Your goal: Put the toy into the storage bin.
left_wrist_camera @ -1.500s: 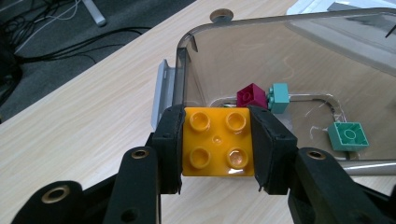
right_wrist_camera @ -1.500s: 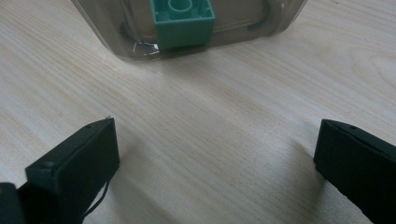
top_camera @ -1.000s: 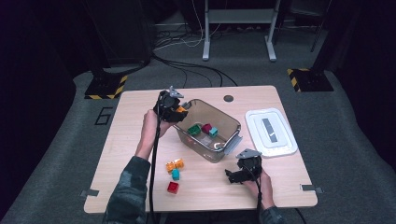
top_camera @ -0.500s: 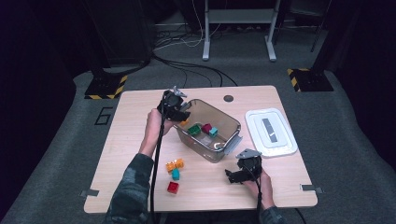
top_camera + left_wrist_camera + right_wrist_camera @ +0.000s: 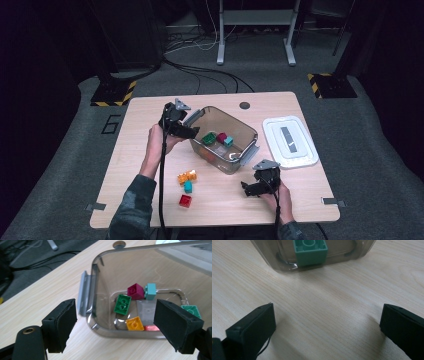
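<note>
High view: the left gripper hangs at the clear plastic bin's left rim. Left gripper view: its jaws have just been opening, empty, above a green brick. Right gripper view: jaws wide over the wooden worktop

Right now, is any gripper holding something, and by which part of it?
Nothing is held. The left gripper has just been opening above the clear bin, nothing between its pads. The right gripper is open over bare table.
</note>
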Motion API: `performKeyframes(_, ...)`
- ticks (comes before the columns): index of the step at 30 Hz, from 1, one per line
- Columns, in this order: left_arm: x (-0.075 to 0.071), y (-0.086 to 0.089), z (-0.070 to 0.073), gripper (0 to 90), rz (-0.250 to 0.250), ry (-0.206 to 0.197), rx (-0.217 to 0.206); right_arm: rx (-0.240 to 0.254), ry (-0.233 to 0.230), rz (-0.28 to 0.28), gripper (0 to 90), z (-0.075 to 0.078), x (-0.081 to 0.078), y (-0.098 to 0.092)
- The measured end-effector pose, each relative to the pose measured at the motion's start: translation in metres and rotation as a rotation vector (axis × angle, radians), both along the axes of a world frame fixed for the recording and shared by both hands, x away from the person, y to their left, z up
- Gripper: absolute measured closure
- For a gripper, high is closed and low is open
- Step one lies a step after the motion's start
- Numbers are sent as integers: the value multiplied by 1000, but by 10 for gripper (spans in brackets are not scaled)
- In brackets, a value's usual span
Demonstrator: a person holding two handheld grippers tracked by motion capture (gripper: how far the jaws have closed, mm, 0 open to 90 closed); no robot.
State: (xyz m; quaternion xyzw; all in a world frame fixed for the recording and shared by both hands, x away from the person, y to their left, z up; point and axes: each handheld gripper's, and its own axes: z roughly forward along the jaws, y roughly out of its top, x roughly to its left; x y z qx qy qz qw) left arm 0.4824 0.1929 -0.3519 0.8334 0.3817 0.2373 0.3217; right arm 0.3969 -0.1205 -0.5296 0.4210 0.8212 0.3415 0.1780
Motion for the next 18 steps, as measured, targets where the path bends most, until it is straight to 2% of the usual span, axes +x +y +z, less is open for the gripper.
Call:
performKeyframes(6, -18, 17, -5, 148, 19, -17, -13, 0, 0, 0, 0, 0, 0, 0)
performKeyframes(11, -29, 24, -15, 120, 28, -17, 3, 0, 1, -1, 0, 0, 0, 0)
performKeyframes(18, -40, 33, -33, 83, 41, 19, 1, 1, 1, -2, 0, 0, 0, 0)
